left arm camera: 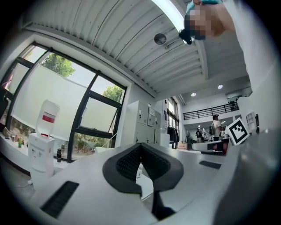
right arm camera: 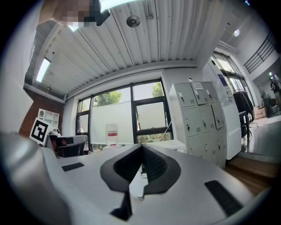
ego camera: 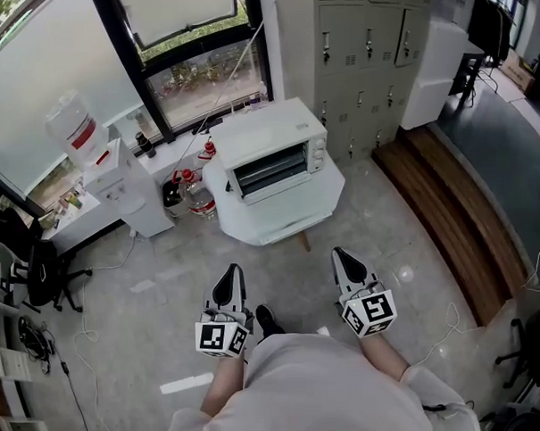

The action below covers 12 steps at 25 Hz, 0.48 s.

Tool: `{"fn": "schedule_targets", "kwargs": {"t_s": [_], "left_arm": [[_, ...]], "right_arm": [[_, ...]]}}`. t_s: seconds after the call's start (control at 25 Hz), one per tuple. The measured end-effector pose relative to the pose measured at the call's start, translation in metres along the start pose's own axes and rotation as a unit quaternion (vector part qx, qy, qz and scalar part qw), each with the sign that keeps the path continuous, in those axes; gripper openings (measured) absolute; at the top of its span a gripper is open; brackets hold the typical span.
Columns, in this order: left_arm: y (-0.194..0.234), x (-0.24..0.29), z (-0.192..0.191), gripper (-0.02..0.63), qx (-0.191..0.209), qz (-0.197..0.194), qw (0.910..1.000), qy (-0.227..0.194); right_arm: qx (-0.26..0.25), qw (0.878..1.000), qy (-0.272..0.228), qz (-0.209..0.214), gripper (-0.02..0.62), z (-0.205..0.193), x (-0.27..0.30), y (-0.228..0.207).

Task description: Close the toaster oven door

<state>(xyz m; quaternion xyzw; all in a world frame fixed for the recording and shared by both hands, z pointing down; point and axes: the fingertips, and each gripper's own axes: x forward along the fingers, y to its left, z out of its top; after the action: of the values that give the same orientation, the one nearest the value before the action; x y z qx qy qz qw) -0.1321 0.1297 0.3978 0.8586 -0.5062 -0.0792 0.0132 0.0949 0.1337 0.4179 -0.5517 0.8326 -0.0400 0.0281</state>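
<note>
White, black-padded left gripper (ego camera: 229,269) and right gripper (ego camera: 341,252)

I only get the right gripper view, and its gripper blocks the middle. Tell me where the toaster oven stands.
Observer: The toaster oven stands on a white table ahead, its front facing us.
Operator: Report the left gripper.
Observer: The left gripper is shut, with nothing between its jaws.
Operator: Say how near the table both are.
Observer: In the head view the left gripper and the right gripper stop short of the table, with bare floor in between.
</note>
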Motion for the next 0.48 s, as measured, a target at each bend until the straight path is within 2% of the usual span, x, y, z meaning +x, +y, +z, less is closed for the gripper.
{"fn": "schedule_targets", "kwargs": {"t_s": [0.48], "left_arm": [[0.144, 0.106, 0.005, 0.020, 0.022, -0.049, 0.9984, 0.016]], "right_arm": [[0.014, 0.999, -0.015, -0.048, 0.008, 0.006, 0.159, 0.014]]}}
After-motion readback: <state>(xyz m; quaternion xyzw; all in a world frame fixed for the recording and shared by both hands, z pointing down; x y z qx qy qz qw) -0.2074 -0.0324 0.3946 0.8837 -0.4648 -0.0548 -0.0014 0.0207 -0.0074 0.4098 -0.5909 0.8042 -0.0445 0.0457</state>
